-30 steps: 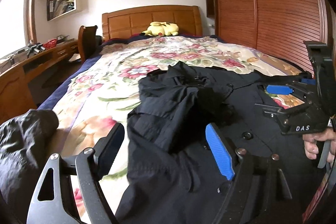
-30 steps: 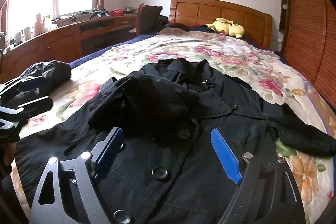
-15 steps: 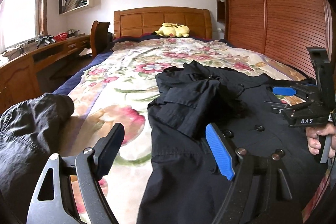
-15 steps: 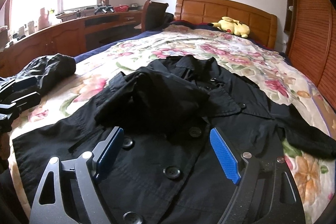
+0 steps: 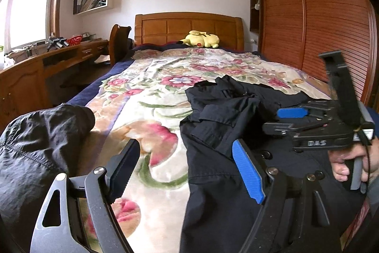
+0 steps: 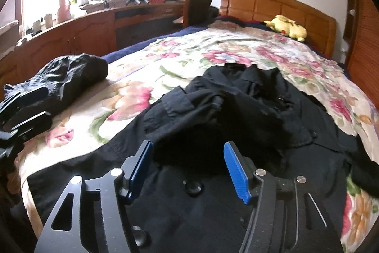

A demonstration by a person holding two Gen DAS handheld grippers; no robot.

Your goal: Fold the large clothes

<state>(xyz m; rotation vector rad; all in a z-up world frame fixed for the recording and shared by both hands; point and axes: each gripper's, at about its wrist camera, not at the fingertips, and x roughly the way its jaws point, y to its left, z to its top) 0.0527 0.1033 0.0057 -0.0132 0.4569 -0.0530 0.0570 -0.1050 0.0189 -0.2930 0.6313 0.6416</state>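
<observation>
Black coat (image 6: 213, 158) lay spread on the bed (image 6: 189, 56), sleeve bunched.
Right gripper (image 6: 188, 170) was closing its fingers, nothing pinched; left gripper (image 5: 187, 172) gaped empty. Best grab the hem edge squarely.

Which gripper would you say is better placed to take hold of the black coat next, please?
Probably the right gripper: it hangs directly over the black coat, jaws just narrowing with nothing pinched. The left gripper straddles the coat's edge, half over the floral bedspread.
</observation>
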